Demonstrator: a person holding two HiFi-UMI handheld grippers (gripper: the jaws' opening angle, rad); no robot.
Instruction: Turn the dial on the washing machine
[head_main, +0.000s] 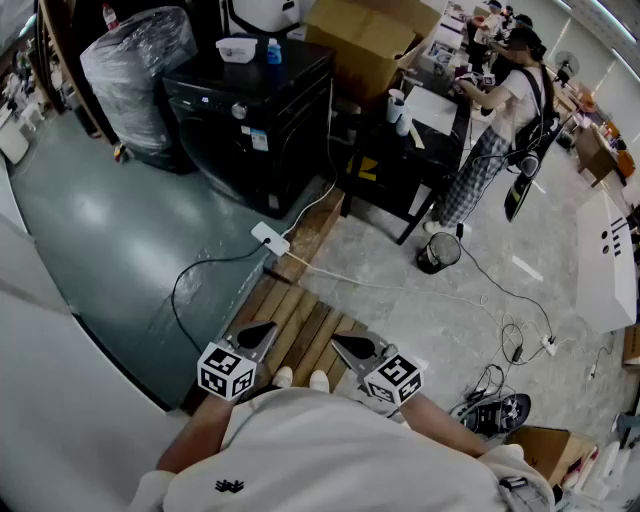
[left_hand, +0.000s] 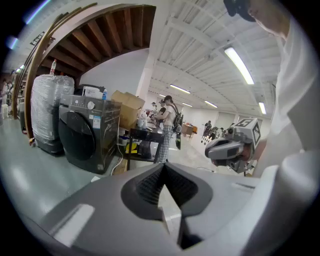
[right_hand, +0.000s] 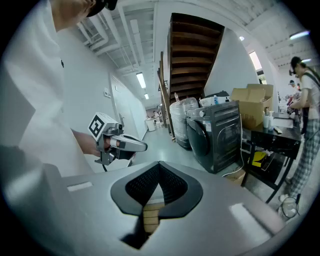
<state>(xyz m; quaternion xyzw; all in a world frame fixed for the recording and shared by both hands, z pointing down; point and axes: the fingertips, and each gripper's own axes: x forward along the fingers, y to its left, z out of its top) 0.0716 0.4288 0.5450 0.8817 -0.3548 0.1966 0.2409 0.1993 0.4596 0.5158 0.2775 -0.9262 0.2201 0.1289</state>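
floor (head_main: 110, 230): glossy grey-green; washing machine (head_main: 262, 115): well ahead; left gripper (head_main: 266, 329), right gripper (head_main: 339, 343): jaws closed, empty

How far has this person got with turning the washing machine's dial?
Nothing looks done. The left gripper and right gripper are shut, empty, held near the body. The washing machine stands across the floor, so walking over and turning its dial remain.
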